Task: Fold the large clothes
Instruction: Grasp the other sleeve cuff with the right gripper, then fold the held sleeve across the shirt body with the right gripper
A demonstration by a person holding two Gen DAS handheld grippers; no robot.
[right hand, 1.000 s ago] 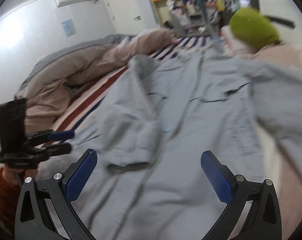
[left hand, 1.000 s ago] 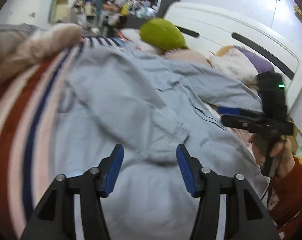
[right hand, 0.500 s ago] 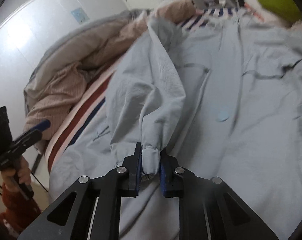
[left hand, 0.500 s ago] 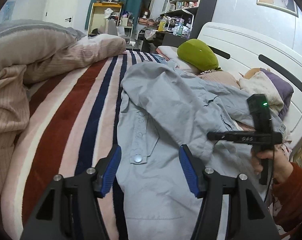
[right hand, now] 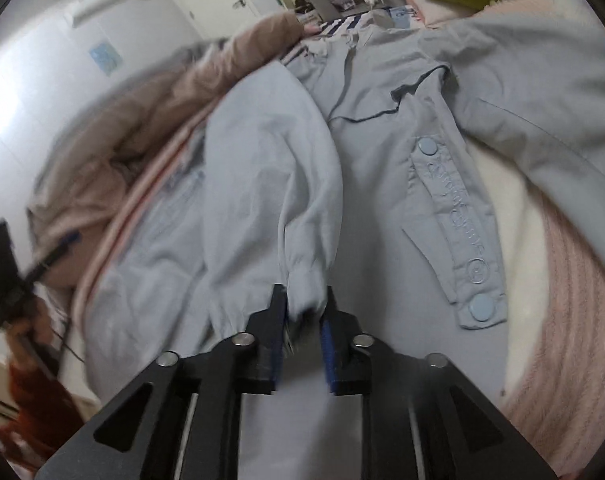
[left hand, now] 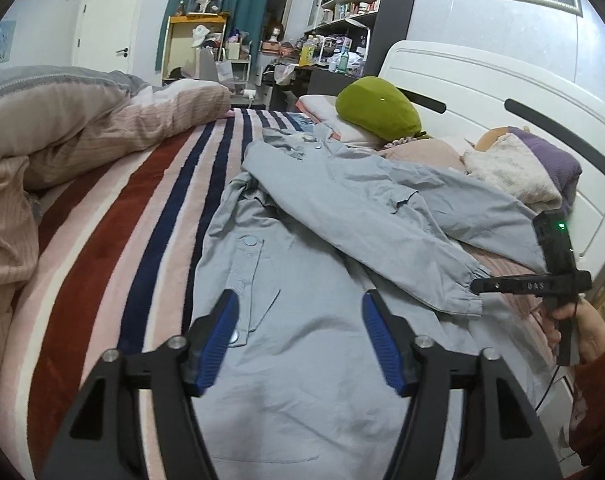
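A: Bedroom, mid-fold: grey jacket (left hand: 302, 280) lies spread along the striped bedspread (left hand: 114, 240), collar toward the headboard (left hand: 482, 92).

B: Progress?

A: Early. 1 sleeve (right hand: 270, 184) crosses the body, its cuff clamped in the right gripper (right hand: 304, 320); left gripper (left hand: 298, 340) hovers agape, empty. The other sleeve is unfolded.

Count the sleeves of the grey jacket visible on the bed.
2. The folded sleeve lies across the jacket front, its cuff in the right gripper jaws. The outstretched sleeve runs toward the headboard, its cuff hidden.
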